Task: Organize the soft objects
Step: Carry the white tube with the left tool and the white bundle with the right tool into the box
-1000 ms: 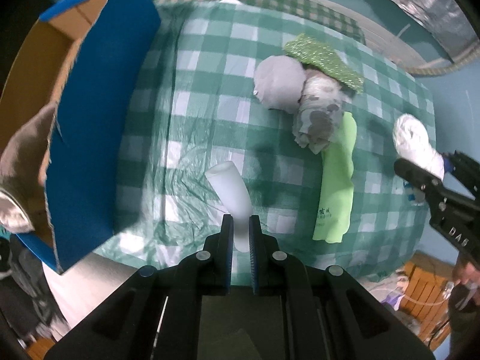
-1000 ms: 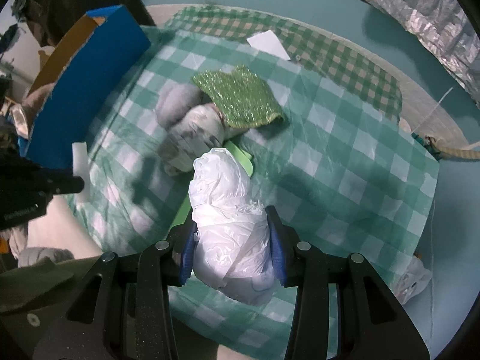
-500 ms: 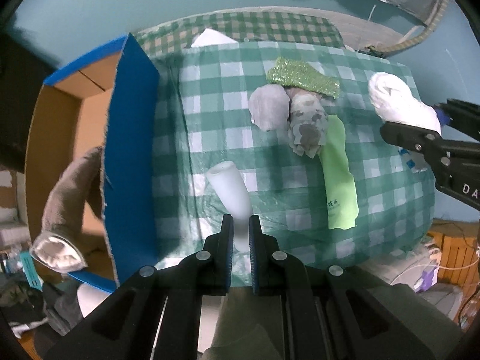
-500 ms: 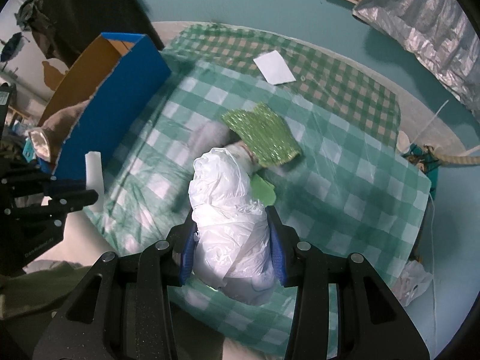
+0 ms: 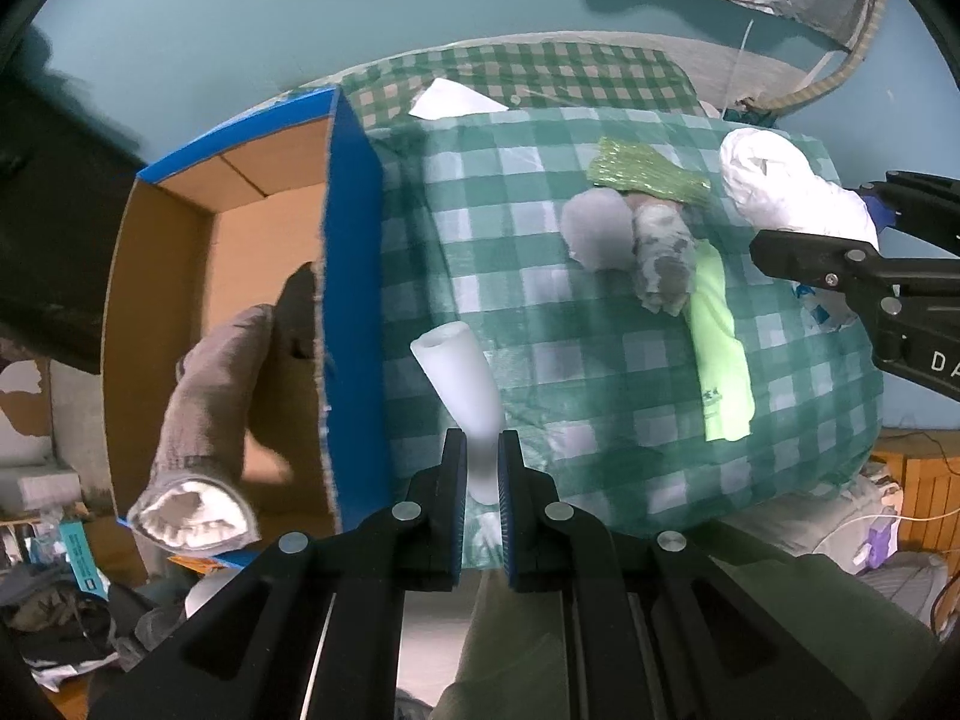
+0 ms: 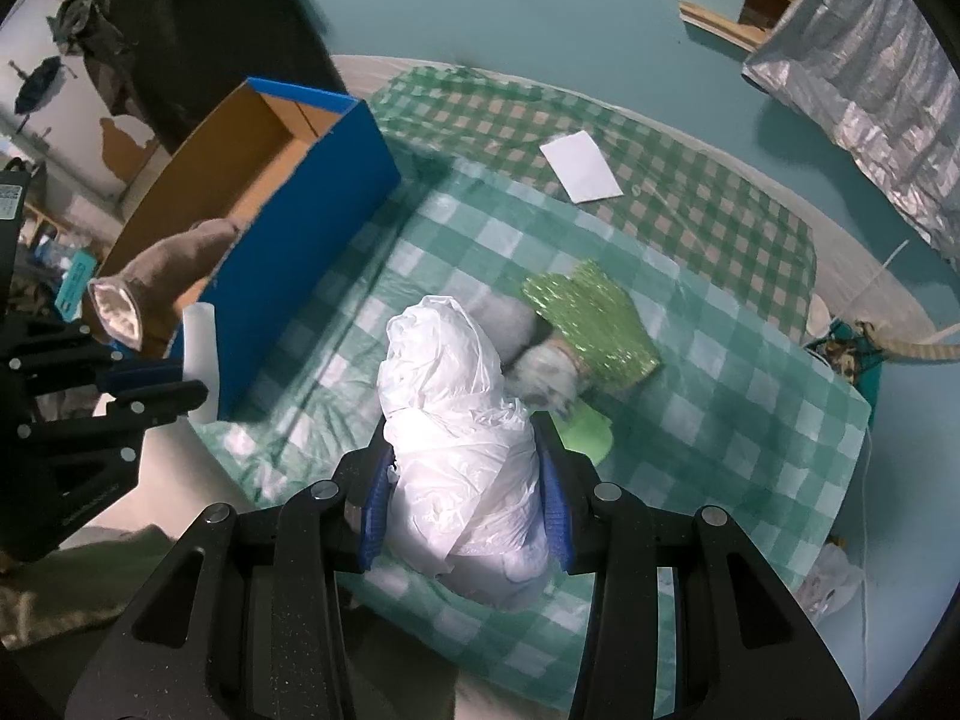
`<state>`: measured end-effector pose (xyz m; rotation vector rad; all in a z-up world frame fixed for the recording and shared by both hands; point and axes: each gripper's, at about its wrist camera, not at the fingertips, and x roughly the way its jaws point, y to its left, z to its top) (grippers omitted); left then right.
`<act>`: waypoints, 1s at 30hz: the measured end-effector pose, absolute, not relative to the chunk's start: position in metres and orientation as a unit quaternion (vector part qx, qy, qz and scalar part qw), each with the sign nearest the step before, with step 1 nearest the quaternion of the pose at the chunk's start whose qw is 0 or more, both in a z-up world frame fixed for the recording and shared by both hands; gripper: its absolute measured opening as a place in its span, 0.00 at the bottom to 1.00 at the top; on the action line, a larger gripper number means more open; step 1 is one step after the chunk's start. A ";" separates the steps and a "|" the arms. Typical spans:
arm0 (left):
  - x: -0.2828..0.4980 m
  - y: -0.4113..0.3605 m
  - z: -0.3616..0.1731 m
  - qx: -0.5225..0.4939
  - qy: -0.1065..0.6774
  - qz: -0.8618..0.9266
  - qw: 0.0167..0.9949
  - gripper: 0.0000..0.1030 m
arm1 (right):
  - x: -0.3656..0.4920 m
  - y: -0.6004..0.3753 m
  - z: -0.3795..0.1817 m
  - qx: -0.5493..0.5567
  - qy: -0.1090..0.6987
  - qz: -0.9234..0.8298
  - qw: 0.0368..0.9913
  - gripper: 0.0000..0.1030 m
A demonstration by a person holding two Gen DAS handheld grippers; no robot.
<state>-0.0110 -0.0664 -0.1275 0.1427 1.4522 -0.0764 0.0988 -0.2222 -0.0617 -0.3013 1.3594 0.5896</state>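
Left wrist view, nearest first: left gripper (image 5: 481, 468) at bottom centre, jaws nearly closed, pinched on the lower end of a white foam tube (image 5: 461, 378) that slanted up toward the upper left over the near edge of the checked cloth (image 5: 540, 360). At lower left, a grey sock (image 5: 207, 414) with a pale lining, draped over the near end of the cardboard box (image 5: 354, 300), blue outside and brown inside, just left of the cloth. At mid right, a lime green cloth (image 5: 720, 354) lying lengthwise; touching its upper end, a mottled grey roll (image 5: 663, 255) and, pressed beside it, a pale grey ball (image 5: 597, 231); behind both, a glittery green piece (image 5: 645, 177). At the far right edge, the right gripper (image 5: 840, 222) seen from the side, clamped on a white plastic bag bundle (image 5: 786, 183). Farther back, a white paper (image 5: 456, 102) on a darker checked cloth (image 5: 540, 75), then teal floor (image 5: 240, 30).

Right wrist view, nearest first: right gripper (image 6: 465, 498) at bottom centre, jaws held wide apart by the white plastic bag bundle (image 6: 459, 420) squeezed between the blue pads. At the left edge, the left gripper (image 6: 150, 384) holding the white foam tube (image 6: 199, 348) upright. Beyond the bundle, the glittery green piece (image 6: 591, 324) over the grey items, a corner of the lime green cloth (image 6: 591, 435) showing. At upper left, the cardboard box (image 6: 306, 180) with the grey sock (image 6: 162, 282) hanging over its near end.
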 end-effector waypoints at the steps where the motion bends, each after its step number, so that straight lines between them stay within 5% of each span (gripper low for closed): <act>1: -0.011 -0.062 -0.126 0.066 0.662 -0.033 0.746 0.10 | 0.099 -0.219 -0.061 -0.136 0.616 0.268 0.728 0.40; 30: 0.011 0.041 -0.087 0.035 0.633 0.022 0.773 0.10 | 0.124 -0.079 -0.052 -0.150 0.592 0.337 0.717 0.41</act>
